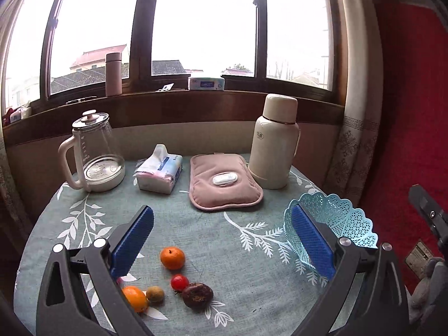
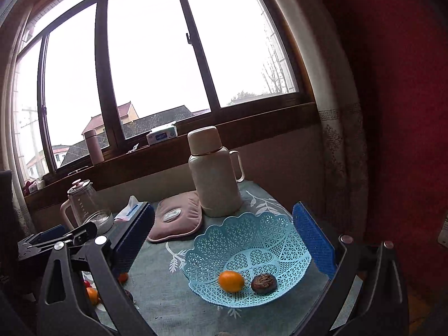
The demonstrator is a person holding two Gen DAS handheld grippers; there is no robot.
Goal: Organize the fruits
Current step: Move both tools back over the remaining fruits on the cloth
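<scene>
The left gripper (image 1: 221,240) is spread wide with nothing between its blue pads. It hangs over the loose fruit on the bench (image 1: 196,224), which wears a grey-green cloth with white leaves. Just under it lie a round orange tangerine (image 1: 172,257), a small red tomato (image 1: 179,282), a dark brown wrinkled fruit (image 1: 197,295), a little tan round fruit (image 1: 155,294) and a second orange fruit (image 1: 135,298), half hidden behind the left finger.

The right gripper (image 2: 224,238) is spread wide too and holds nothing. It hangs just over the light blue plastic lace basket (image 2: 246,240), which sits near the tall cream flask (image 2: 214,173). Inside the basket lie one orange fruit (image 2: 231,281) and one dark brown fruit (image 2: 263,283), close together.

I think the sorting is partly done: two fruits are in the basket and five are still on the cloth, well apart from it. The next move is most likely a pick by the left gripper. It needs to come down around one fruit, perhaps the tangerine, squeeze gently so the fruit is not crushed or rolled away, then carry it over to the basket
</scene>
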